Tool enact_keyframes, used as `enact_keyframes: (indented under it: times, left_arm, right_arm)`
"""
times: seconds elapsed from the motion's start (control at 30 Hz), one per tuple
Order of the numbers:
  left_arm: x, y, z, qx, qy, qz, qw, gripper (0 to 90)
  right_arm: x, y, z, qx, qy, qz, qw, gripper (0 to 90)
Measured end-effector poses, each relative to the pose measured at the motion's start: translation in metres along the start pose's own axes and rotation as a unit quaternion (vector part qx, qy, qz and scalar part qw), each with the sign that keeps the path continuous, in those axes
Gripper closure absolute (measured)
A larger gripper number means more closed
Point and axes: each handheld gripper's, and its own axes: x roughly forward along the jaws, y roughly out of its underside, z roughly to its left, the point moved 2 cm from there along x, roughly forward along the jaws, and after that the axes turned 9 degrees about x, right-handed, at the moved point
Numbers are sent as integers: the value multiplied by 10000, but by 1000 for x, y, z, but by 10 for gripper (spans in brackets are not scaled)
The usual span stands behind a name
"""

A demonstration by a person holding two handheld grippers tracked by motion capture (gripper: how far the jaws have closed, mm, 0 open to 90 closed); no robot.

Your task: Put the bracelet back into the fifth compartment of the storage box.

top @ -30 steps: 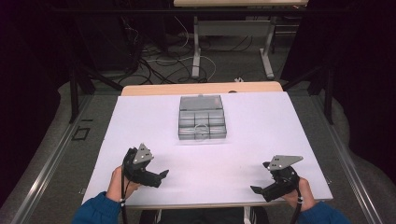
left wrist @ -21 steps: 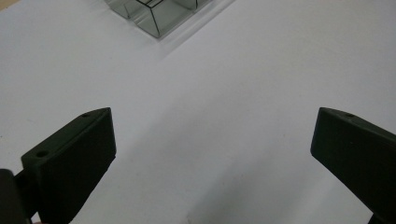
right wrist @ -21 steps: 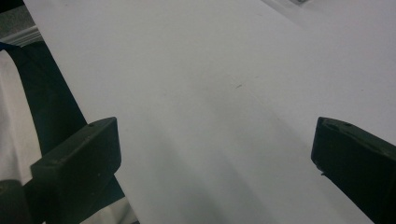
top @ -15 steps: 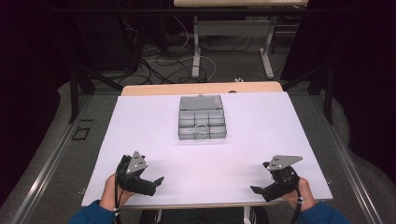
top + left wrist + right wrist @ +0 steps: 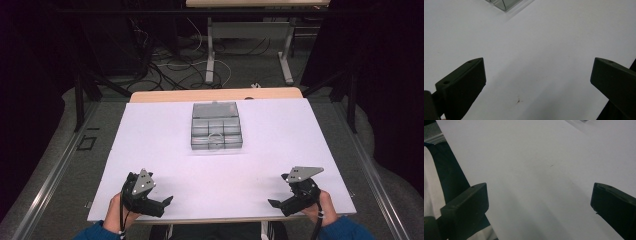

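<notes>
A clear plastic compartment box (image 5: 216,125) with its lid shut lies at the middle of the white table (image 5: 165,145), toward the far side; a corner of the box (image 5: 503,3) shows at the top of the left gripper view. My left gripper (image 5: 162,204) rests at the near left edge, open and holding nothing. Its jaws stand wide apart over bare white surface (image 5: 537,75). At the near right edge my right gripper (image 5: 276,204) is open too, its jaws spread over the white top (image 5: 539,192). Both grippers point inward, well short of the box.
The table's front edge runs just under both grippers. Beyond the far edge is a wooden strip (image 5: 215,94), then a dark floor with cables (image 5: 165,65) and the legs of another table (image 5: 210,45). Dark curtains close in both sides.
My left gripper has drawn back toward the near edge and a little to the left. The right gripper and the box have stayed put.
</notes>
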Motion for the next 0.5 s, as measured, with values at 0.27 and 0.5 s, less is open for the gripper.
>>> enact_keyframes:
  times: [0.27,0.5]
  left_arm:
    - [3,3,-5,51,6,51,10000,0]
    - [4,2,-4,127,20,62,9999,1]
  right_arm:
    - [0,0,0,-4,0,-1,10000,11]
    - [0,0,0,3,7,-39,10000,10]
